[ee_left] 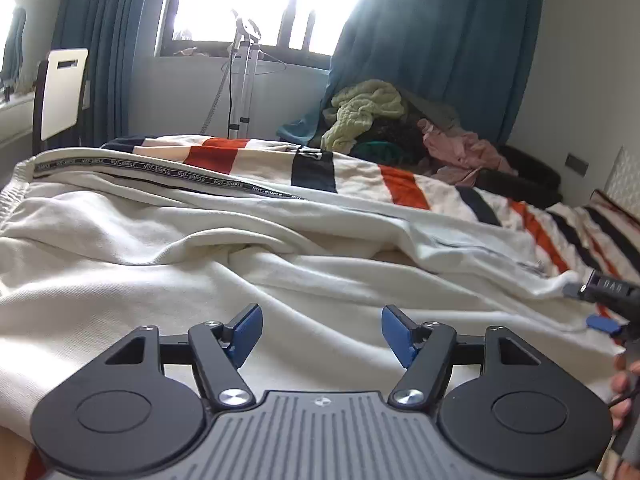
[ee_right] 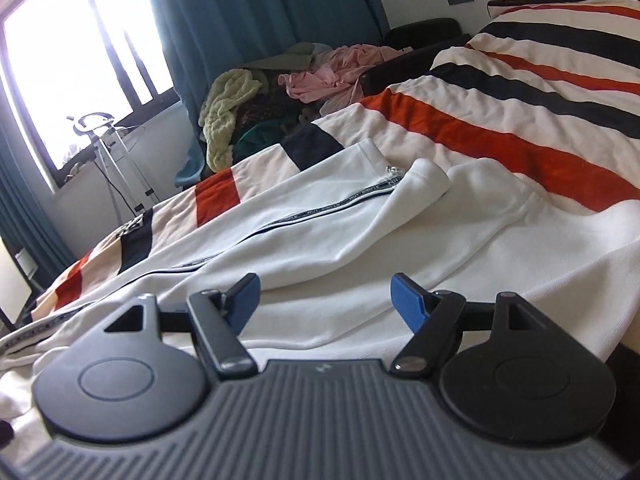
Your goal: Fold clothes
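- A white garment [ee_left: 168, 248], a zip-up top or trousers by the look of the printed black tape [ee_left: 160, 172] along one seam, lies rumpled on the striped bedspread [ee_left: 404, 184], and everything else I place from that garment.
- The left gripper [ee_left: 322, 330] hovers low over the near part of the garment, its blue fingers [ee_left: 248, 330] spread wide apart with nothing between them; only creased white cloth shows beneath.
- The right gripper [ee_right: 324, 302] sits at the garment's near edge, its blue fingers [ee_right: 408, 302] likewise parted and holding nothing. From the left camera, part of it shows at the garment's right-hand side [ee_left: 608, 292].
- Beyond the right gripper a sleeve or leg [ee_right: 400, 200] lies folded over the body of the garment, its cuff end near the metal zip pull [ee_right: 394, 170].
- Past the garment's far side, a heap of other clothes [ee_left: 368, 114], pale green knit and pink cloth among them, waits by the teal curtain [ee_left: 440, 40].
- My reading: the fold is at an early stage, the cloth partly gathered but not yet flattened, and both tools are between grasps.
- The next move seems to call for each gripper to settle on an edge or corner of the garment, pinch a single layer cleanly, and pull the creases out before carrying one side across the other.
- The loose folds in the middle could bunch up if the grips land unevenly.
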Demonstrator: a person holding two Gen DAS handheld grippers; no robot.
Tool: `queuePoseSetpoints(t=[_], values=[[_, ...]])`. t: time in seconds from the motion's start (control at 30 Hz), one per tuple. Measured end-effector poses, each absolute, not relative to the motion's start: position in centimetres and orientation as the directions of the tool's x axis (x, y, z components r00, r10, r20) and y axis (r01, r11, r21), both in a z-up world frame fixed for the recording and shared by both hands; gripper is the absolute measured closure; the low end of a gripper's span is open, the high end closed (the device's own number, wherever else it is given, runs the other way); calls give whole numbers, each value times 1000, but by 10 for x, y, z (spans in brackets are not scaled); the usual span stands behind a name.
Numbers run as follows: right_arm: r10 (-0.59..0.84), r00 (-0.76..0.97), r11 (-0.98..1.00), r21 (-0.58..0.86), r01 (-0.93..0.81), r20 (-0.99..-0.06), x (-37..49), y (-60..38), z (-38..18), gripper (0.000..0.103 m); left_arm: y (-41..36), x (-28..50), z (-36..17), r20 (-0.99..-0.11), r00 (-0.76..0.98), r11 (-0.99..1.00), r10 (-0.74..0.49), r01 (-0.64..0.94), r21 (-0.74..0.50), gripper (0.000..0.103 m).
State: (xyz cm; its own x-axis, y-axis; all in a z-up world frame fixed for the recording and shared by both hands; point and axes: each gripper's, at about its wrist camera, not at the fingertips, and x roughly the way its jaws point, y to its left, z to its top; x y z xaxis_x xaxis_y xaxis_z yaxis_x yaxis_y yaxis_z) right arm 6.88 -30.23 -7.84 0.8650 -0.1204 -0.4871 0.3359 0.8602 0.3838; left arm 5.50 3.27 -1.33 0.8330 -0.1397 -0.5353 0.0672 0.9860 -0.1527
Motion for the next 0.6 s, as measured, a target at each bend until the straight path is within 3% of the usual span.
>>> queuePoseSetpoints(t=[0.2, 0.6], values=[[-142, 847, 856, 366, 364, -512, 74, -304, -87, 29, 29, 52, -15, -533, 839, 990, -113, 48, -134, 31], [-92, 845, 783, 486, 388, -527, 76, -323, -99, 29, 26, 52, -18, -541, 838, 996, -66, 21, -89, 27]])
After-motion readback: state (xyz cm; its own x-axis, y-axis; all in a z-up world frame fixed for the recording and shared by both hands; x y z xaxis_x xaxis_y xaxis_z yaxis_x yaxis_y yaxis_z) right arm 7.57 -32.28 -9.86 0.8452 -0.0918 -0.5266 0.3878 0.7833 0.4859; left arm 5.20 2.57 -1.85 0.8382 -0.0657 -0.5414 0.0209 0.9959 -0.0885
